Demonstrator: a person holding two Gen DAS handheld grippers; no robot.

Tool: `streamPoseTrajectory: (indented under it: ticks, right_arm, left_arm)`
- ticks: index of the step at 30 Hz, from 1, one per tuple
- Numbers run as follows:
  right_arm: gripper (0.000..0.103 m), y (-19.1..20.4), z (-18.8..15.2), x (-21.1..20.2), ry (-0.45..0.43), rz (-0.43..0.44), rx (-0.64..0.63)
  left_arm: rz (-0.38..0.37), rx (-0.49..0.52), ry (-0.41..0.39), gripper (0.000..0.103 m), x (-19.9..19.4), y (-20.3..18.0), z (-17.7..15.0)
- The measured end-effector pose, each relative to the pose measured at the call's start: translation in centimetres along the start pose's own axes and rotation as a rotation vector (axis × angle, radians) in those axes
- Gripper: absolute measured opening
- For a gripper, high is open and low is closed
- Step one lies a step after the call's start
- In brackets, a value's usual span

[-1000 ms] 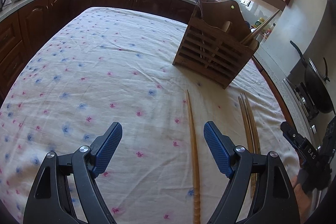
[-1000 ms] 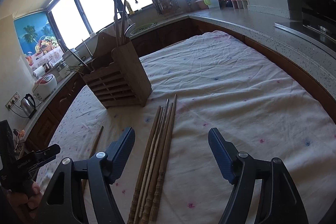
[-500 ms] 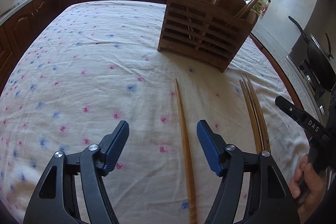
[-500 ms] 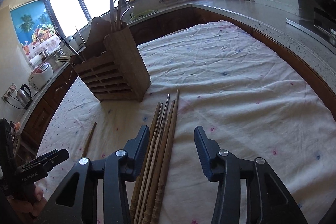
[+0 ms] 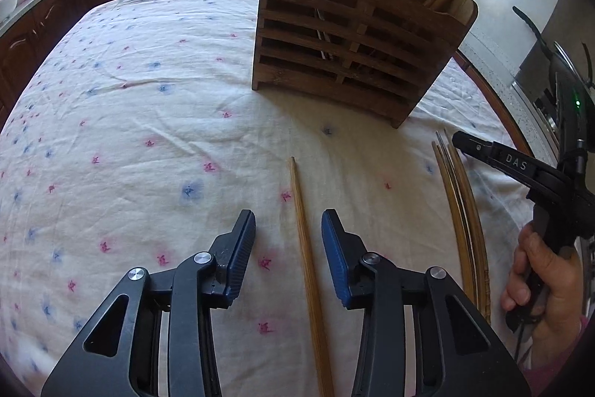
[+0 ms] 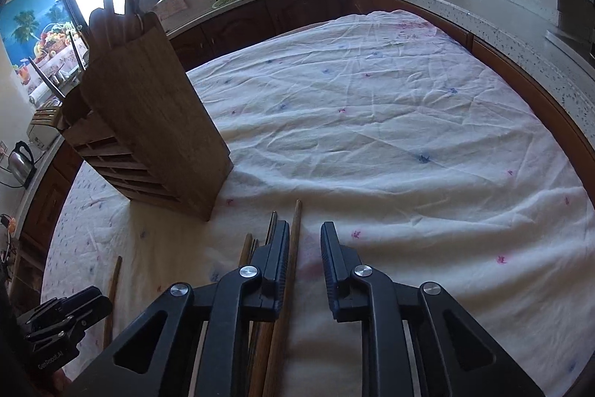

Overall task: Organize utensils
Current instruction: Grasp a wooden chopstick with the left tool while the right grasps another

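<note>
Wooden chopstick, long, slender, tan

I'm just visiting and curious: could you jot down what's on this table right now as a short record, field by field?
surface: table under a white flowered cloth
holder: slatted wooden utensil holder, upright, already holding some utensils
left gripper: jaws have just been closing, open around a single chopstick lying flat, pads not touching it
right gripper: jaws have just been closing, one chopstick of the bundle of chopsticks between them, not yet pinched
person: hand holding the right gripper's handle
</note>
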State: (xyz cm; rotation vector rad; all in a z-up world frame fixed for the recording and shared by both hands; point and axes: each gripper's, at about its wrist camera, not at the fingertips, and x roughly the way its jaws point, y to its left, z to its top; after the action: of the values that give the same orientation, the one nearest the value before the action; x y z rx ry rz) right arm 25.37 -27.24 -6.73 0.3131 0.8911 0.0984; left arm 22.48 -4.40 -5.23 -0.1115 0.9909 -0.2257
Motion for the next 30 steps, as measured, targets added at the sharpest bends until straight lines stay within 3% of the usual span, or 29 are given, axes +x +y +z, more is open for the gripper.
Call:
streamPoseTrajectory:
  ticks: [4, 10, 11, 13, 17, 30]
  right_arm:
    - [0.015, 0.7, 0.4, 1.3, 0.013, -0.019, -0.04]
    - [0.01, 1.9, 0.6, 1.8, 0.017, -0.091, -0.116]
    - [0.009, 2.2, 0.5, 1.8, 0.018, -0.107, -0.136]
    - [0.006, 2.3, 0.5, 1.8, 0.017, -0.112, -0.148]
    - [0.005, 1.3, 0.5, 0.9, 0.008, -0.029, -0.065]
    - [0.004, 2.0, -0.6, -9.9, -0.171, 0.147, -0.006]
  left_arm:
    - [0.029, 0.032, -0.007, 0.035, 0.4, -0.7, 0.1]
    - [0.107, 0.108, -0.033, 0.013, 0.9, -2.1, 0.0]
    - [0.097, 0.106, -0.034, 0.007, 1.0, -2.0, 0.1]
    - [0.075, 0.086, -0.029, 0.006, 0.9, -1.5, 0.3]
    - [0.015, 0.031, -0.022, 0.005, 0.2, -0.4, 0.2]
    - [-0.162, -0.102, -0.162, 0.005, -8.3, 2.6, 0.4]
